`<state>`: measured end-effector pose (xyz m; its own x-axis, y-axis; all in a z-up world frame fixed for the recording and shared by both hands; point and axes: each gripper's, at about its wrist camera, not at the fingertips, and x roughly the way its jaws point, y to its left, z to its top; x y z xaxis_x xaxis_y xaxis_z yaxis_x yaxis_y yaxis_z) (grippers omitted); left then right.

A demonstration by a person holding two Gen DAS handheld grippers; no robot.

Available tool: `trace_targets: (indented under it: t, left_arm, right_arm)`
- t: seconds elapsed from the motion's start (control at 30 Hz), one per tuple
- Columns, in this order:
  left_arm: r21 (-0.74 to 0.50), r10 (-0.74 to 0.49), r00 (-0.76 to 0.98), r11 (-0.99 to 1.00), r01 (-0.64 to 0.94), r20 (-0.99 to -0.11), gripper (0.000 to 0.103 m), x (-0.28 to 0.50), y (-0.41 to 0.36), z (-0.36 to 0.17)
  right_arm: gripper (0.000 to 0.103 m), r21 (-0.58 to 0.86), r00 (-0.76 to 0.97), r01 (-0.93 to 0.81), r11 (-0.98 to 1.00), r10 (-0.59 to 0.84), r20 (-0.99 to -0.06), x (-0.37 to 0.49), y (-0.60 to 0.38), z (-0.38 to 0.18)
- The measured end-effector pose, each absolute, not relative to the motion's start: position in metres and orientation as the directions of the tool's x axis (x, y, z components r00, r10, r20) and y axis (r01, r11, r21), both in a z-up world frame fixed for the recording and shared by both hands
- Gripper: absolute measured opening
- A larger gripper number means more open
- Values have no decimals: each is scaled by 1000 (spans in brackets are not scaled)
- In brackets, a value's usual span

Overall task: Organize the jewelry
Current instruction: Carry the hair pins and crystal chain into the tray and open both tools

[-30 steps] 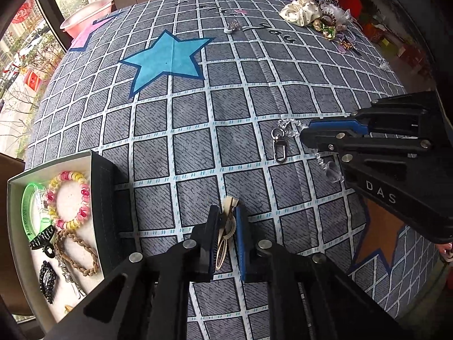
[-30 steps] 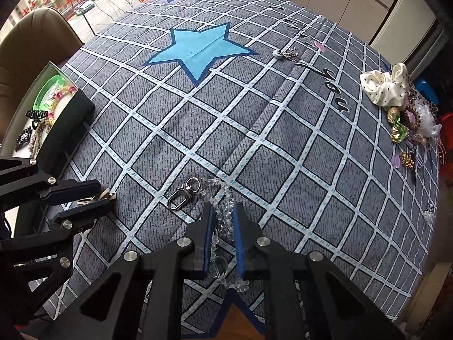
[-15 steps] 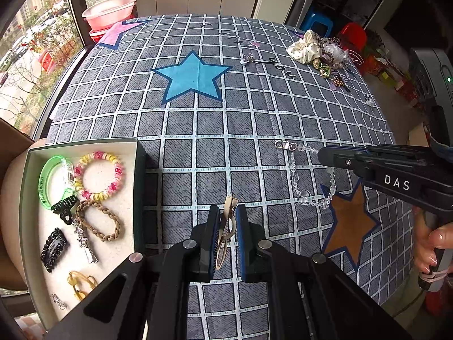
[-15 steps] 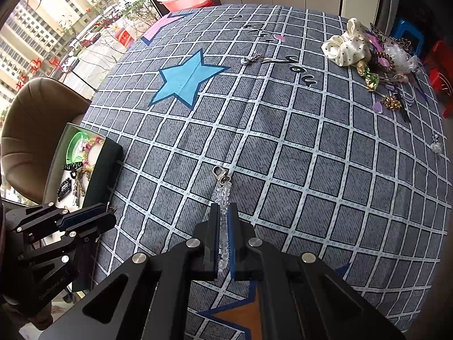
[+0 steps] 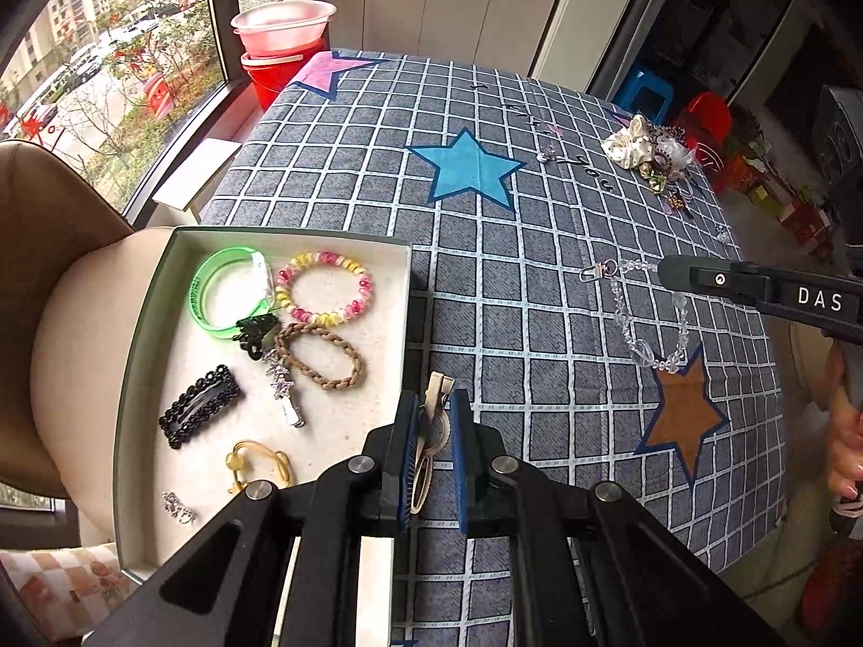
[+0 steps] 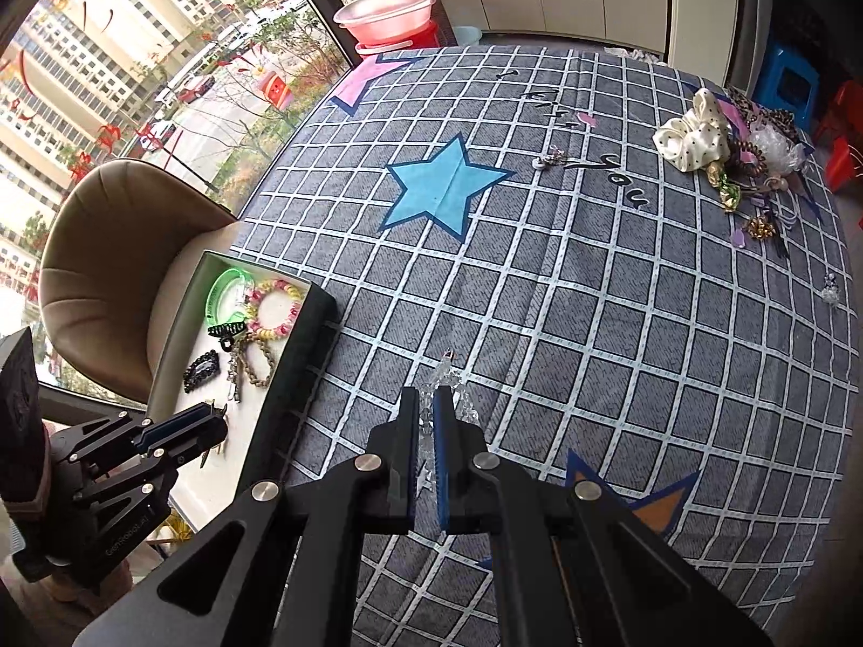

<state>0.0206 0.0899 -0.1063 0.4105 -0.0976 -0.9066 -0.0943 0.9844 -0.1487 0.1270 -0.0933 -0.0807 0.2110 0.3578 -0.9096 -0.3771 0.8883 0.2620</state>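
Note:
My left gripper [image 5: 433, 414] is shut on a beige hair clip [image 5: 431, 434], above the right wall of the open jewelry box [image 5: 162, 280]. The box holds a green bangle [image 5: 216, 296], a pink and yellow coil bracelet [image 5: 323, 291], a braided brown tie [image 5: 323, 356] and several clips. My right gripper [image 6: 426, 404] is shut on a clear bead chain [image 6: 450, 377]. In the left wrist view the chain [image 5: 625, 318] hangs in a loop from the right gripper [image 5: 666, 271], above the checked cloth [image 5: 485, 280].
The box rests on a tan chair [image 6: 108, 248] at the table's left edge. A pile of scrunchies and trinkets [image 6: 723, 151] lies at the far right, and a small silver piece [image 6: 547, 160] lies near the blue star. A pink basin [image 5: 283, 27] stands by the window.
Both grippers have risen. The left one carried the clip leftward to the box's edge. The right one closed on the bead chain and lifted it off the cloth.

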Motion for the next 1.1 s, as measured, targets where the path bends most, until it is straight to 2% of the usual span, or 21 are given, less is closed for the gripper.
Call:
trace_targets:
  t: [0.3,0.57,0.83,1.1]
  left_arm:
    - [-121,-28,388,969,-217,-921,18,-31,152,-112]
    - [-108,7,358,948,-299,-934,18,-61,191,-132]
    - [-116,-8,314,938,-327,-949,18,-66,204,-165]
    - [-98,2,279,933,-345,-960,18,-59,208,-190]
  right_arm:
    - [5,310,145,-519,796,440,-886,92,-7,-58]
    - [5,370,23,-606,704,480,-877,53,68,-75]
    - [5,374,-79,-637,674,426,-901,28,105,-122]
    - [5,301,-72,-631,715,332,-941,42,107,-164]
